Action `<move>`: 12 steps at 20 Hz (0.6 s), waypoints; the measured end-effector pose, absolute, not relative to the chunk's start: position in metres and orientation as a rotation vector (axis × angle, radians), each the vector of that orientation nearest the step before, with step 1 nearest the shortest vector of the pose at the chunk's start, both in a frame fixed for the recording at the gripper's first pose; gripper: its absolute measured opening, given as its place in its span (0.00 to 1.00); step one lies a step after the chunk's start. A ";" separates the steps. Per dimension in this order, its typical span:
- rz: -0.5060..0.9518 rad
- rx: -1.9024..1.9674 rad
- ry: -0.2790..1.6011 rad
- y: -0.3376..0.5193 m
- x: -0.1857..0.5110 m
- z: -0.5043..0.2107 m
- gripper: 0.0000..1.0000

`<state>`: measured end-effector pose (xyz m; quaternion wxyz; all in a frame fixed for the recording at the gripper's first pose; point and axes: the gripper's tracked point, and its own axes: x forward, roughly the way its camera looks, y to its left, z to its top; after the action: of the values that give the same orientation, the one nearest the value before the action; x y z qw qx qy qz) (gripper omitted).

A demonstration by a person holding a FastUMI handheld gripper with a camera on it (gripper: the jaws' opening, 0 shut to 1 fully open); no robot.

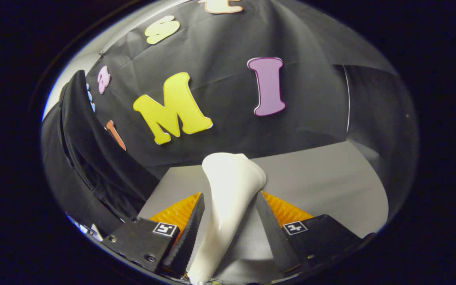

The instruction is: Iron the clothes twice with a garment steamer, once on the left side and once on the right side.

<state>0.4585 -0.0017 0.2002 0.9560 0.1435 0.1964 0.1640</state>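
A staged recording booth, not a lived-in room; black cloth (220, 47) hangs as the wall well beyond the fingers, creased and draped; a bare grey tabletop (323, 178) lies just ahead of them and runs to the cloth; a dark garment (93, 158) hangs to the left of the fingers, against that wall.

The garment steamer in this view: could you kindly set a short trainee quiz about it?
1. True or false: the white garment steamer stands apart from the claw, at the far side of the grey table.
2. The dark garment hangs: A) between the fingers; B) off to the claw's left; C) on the table, right of the claw.
3. Fill in: the steamer sits ___ the claw's two fingers.

Key: 1 false; 2 B; 3 between.
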 end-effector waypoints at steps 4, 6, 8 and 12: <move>0.368 0.376 0.478 0.008 0.460 0.181 0.79; 0.394 0.420 0.497 0.017 0.463 0.178 0.74; 0.398 0.446 0.511 0.017 0.463 0.176 0.65; 0.472 0.557 0.529 0.027 0.460 0.179 0.54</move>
<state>0.4595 0.0270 0.1793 0.9001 0.2692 0.2555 0.2281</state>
